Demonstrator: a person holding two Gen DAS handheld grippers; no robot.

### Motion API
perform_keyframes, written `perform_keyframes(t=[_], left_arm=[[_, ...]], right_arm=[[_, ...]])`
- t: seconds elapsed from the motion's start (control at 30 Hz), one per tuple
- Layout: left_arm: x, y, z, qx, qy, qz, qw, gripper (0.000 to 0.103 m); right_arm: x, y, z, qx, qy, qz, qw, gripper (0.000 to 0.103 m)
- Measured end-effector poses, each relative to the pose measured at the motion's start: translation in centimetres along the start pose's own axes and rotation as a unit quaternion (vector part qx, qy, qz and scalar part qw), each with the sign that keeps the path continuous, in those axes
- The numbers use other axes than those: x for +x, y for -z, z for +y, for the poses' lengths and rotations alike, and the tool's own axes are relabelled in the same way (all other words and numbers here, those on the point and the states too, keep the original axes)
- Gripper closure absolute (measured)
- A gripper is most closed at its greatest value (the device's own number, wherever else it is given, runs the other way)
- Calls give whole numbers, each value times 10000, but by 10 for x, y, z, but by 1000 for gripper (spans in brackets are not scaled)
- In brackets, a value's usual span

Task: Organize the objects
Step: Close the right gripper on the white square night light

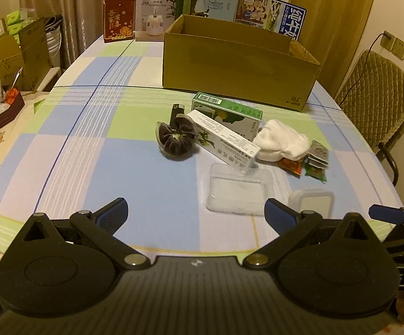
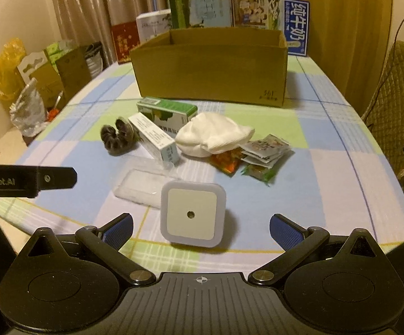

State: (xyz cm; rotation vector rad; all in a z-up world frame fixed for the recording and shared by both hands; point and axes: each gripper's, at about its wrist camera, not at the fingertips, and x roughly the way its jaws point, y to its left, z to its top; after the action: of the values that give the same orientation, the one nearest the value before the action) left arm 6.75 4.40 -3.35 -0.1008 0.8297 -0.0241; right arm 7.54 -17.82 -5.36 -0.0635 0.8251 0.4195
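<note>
An open cardboard box [image 1: 238,67] [image 2: 213,72] stands at the back of the checked table. In front of it lie a dark scrunchie [image 1: 175,141] [image 2: 116,136], a black lighter [image 1: 177,111], two green-and-white cartons [image 1: 225,110] [image 2: 154,136], a white sock [image 1: 281,141] [image 2: 213,135], sauce packets [image 1: 311,160] [image 2: 258,153], a clear plastic tray [image 1: 237,192] [image 2: 142,181] and a white square night light [image 1: 313,199] [image 2: 192,213]. My left gripper [image 1: 196,209] is open above the near table, left of the tray. My right gripper [image 2: 200,227] is open with the night light between its fingers, untouched.
Printed cartons [image 1: 269,14] lean behind the box, with a red box [image 1: 119,18] and a white box [image 1: 154,15] to their left. A padded chair [image 1: 380,103] [image 2: 397,106] stands at the right. Bags and boxes [image 2: 34,78] crowd the left side.
</note>
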Motion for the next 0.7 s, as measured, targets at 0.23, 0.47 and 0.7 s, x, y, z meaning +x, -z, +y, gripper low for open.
perform_keyframes(t=[0.23,0.47,0.7], left_arm=[[21,-5,0,190,-63,149,9997,1],[36,-4,1,277,-58,212,9994,1],[43,-4,-1,314,-41,274,9991,1]], right_arm=[[32,-3,3,56,-4,44,10000,2],[53,0,4,1,15,214,9998,16],[58,4,-2,-80,99,272,9995,40]])
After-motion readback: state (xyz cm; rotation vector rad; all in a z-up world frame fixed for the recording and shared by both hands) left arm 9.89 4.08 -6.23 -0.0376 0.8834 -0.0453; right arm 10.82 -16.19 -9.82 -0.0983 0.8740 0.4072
